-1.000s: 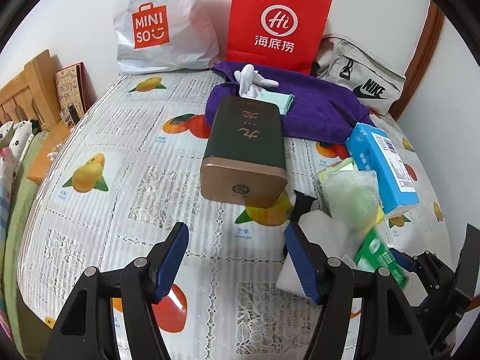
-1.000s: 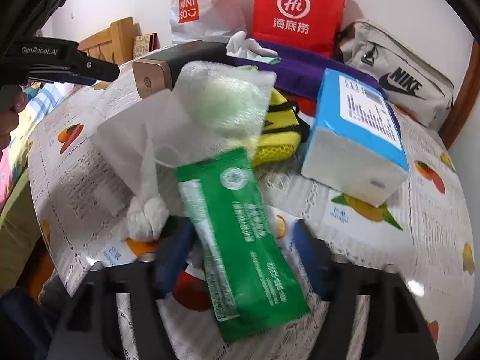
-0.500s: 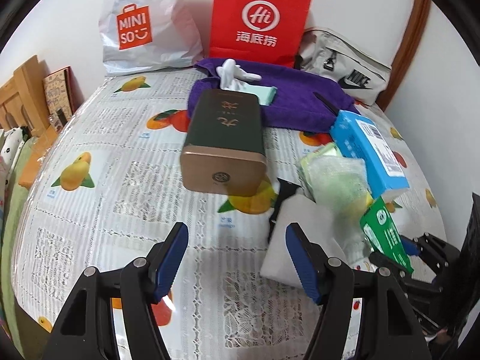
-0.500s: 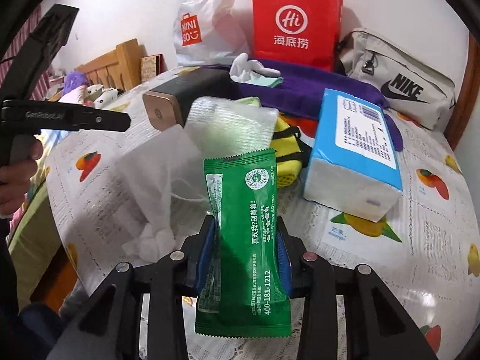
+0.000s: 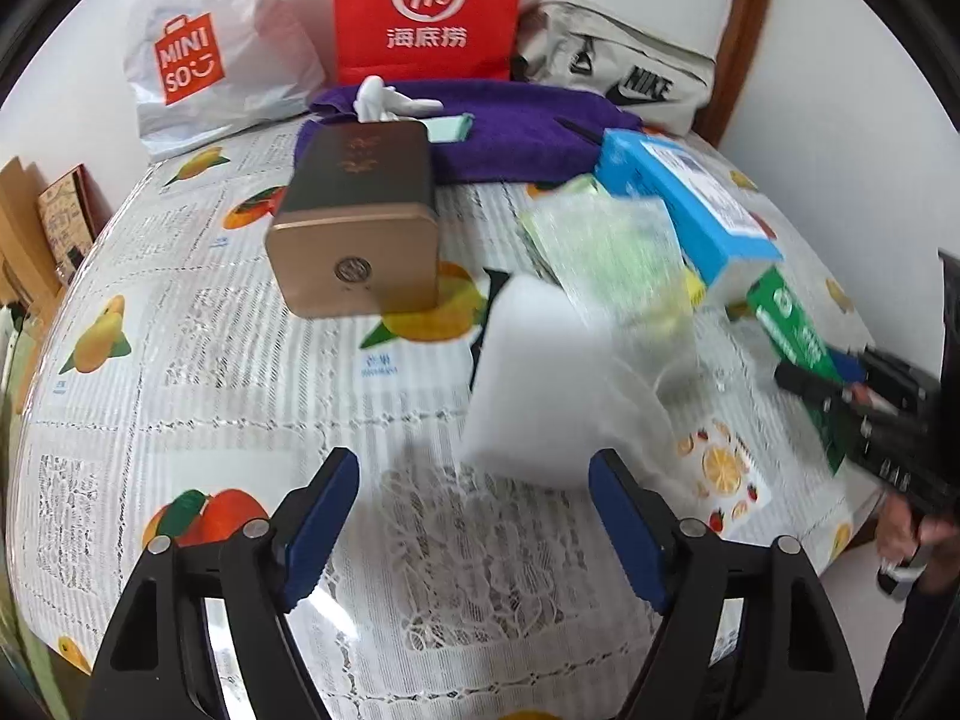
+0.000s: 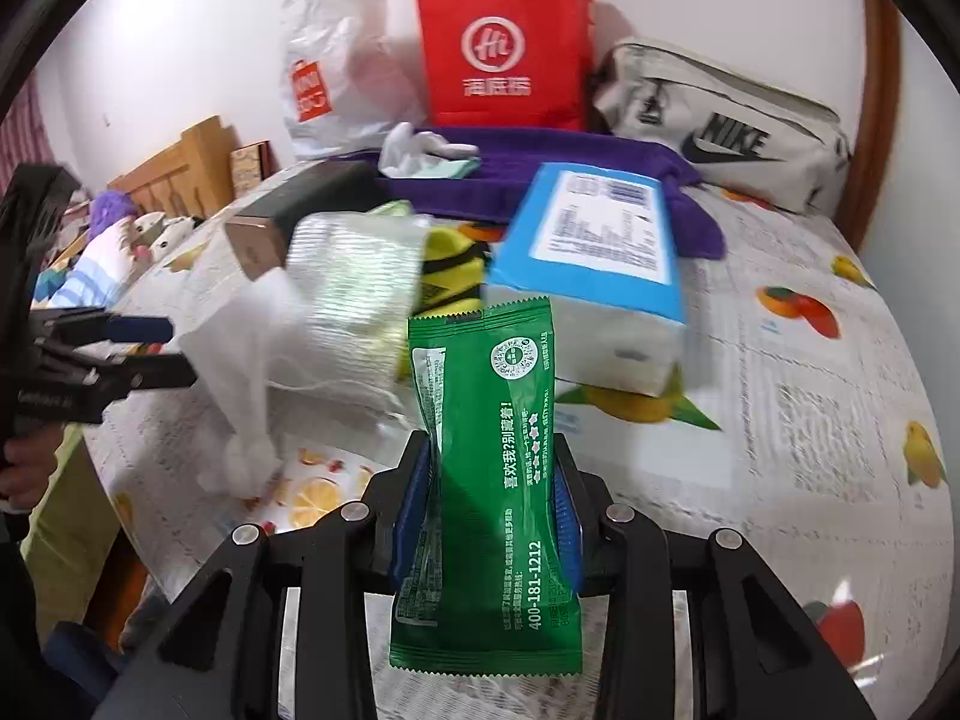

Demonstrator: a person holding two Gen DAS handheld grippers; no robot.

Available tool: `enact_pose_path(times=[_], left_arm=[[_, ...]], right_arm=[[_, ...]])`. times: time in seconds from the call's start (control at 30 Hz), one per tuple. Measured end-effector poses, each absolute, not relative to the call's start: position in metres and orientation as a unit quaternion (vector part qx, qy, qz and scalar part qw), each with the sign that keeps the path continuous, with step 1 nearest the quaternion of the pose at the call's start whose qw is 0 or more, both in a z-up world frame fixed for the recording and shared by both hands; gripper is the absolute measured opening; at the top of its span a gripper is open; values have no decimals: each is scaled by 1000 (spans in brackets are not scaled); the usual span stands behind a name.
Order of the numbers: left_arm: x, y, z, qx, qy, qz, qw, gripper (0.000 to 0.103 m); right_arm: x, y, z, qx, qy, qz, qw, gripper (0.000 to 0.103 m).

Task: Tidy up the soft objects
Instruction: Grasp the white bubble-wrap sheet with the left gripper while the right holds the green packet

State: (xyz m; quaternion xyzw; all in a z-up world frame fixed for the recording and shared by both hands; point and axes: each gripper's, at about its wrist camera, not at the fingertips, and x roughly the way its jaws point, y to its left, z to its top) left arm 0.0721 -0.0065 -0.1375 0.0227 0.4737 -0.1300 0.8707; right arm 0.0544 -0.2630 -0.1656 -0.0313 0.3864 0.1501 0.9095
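A green foil packet (image 6: 489,438) stands upright between the blue pads of my right gripper (image 6: 489,510), which is shut on it and holds it above the tablecloth. The left wrist view has the same packet (image 5: 792,330) at the far right. My left gripper (image 5: 474,504) points down at the table with its jaws opening. A white foam block (image 5: 528,384) lies just ahead of its fingertips, its near edge between them, and the pads do not touch it. A clear mesh pouch with something pale green inside (image 5: 606,240) leans behind the block, and a thin white bag (image 6: 240,372) trails from it.
A dark green tin with a gold end (image 5: 360,228), a blue tissue pack (image 5: 678,198) and a yellow-black item (image 6: 450,270) crowd the middle. A purple towel (image 5: 516,126), red paper bag (image 5: 426,6), Miniso bag (image 5: 198,60) and Nike bag (image 5: 630,72) line the back wall.
My right gripper closed on the green packet and lifted it off the table. My left gripper moved right toward the white block, and its jaws widened.
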Motion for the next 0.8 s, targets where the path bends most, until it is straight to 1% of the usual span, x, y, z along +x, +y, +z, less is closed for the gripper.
enact_pose_path(times=[0.27,0.47,0.53,0.6,0.67,0.73,0.8], left_arm=[[74,-22,-154,72,481,-124,865,79],[82,-34,-155,112,451,-117,878,79],[85,-35,-154,112,447,-115,880,78],[86,-32,-150,93,437,-122,887,71],[87,-27,-147,69,435,-135,888,59],[86,-23,-147,57,435,-138,888,55],[85,-19,-147,57,435,-132,889,55]], right_arm=[[61,-274,-179,-12,405,139,904,37],[62,-273,-183,-11,409,140,902,37],[62,-274,-185,-8,411,140,901,37],[64,-274,-186,-8,413,140,900,37],[64,-274,-186,-9,413,140,900,37],[64,-274,-186,-9,413,140,900,37],[64,-274,-186,-9,413,140,900,37]])
